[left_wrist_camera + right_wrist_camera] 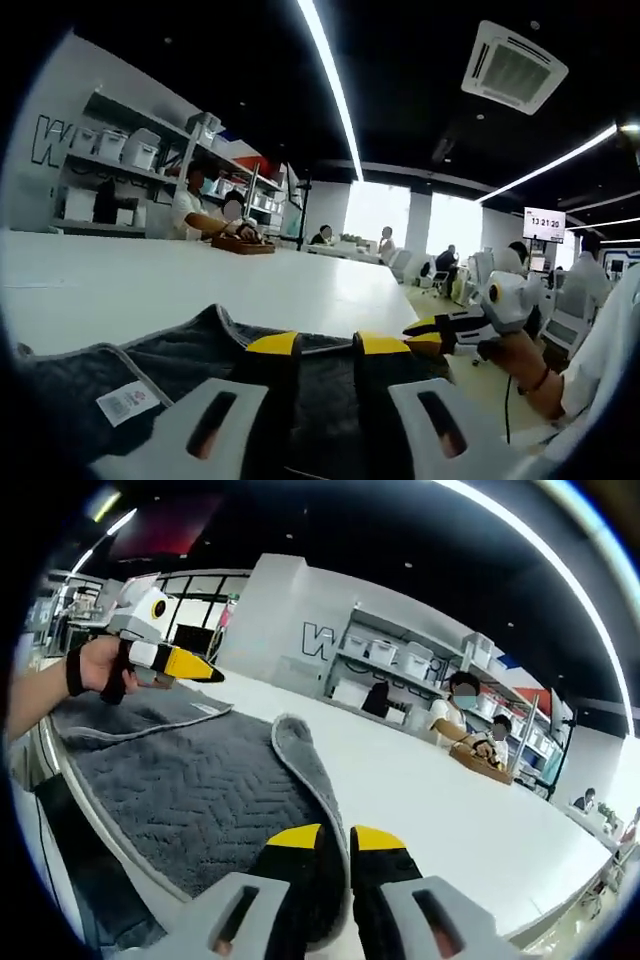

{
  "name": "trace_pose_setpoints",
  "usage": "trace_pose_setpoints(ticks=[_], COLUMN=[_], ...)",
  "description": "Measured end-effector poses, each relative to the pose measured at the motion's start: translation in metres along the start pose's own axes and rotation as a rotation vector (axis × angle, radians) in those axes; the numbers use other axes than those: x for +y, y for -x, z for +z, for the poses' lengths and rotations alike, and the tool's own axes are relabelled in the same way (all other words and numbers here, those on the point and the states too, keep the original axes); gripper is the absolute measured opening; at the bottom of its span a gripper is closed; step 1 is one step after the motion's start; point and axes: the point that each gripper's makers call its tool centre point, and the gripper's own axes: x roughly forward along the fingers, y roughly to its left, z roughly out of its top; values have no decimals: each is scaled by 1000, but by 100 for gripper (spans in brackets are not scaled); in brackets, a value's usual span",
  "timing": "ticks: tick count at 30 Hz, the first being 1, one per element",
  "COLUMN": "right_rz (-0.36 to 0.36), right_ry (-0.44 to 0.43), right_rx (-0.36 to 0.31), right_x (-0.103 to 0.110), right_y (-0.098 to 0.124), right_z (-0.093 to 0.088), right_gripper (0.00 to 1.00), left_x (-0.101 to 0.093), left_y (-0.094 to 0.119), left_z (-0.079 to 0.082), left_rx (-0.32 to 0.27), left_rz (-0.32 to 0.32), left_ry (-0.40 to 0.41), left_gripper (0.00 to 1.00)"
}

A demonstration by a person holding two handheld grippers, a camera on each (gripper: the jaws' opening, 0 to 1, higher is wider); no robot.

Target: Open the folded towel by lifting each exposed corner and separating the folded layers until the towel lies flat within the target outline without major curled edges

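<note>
Left gripper (328, 345) at bottom centre pinches the grey towel's (180, 375) edge between near-closed jaws. Right gripper (335, 838) at bottom centre pinches the towel (190, 780) hem, which lies across the white table (450, 800) at left

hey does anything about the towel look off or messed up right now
Yes. The grey towel is not flat: one edge is curled up and folded back over itself on the white table. Part of it also hangs over the table's near edge. The right gripper is closed on that curled edge.
</note>
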Motion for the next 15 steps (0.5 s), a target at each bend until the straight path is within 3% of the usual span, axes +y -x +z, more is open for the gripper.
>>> trace_pose_setpoints(ticks=[9,14,15], right_rz=[82,89,121], right_ry=[89,101,135], right_rx=[3,1,7], right_x=[21,25,35], right_y=[-17,-21,-29], right_z=[17,20,27], right_gripper=[4,4,4], left_x=[-1,-2,-3], left_y=[7,11,19], left_z=[-4,-6,-7], left_rx=[7,16,12], left_rz=[2,4,5], left_ry=[-14,-20,-31], left_gripper=[24,25,25])
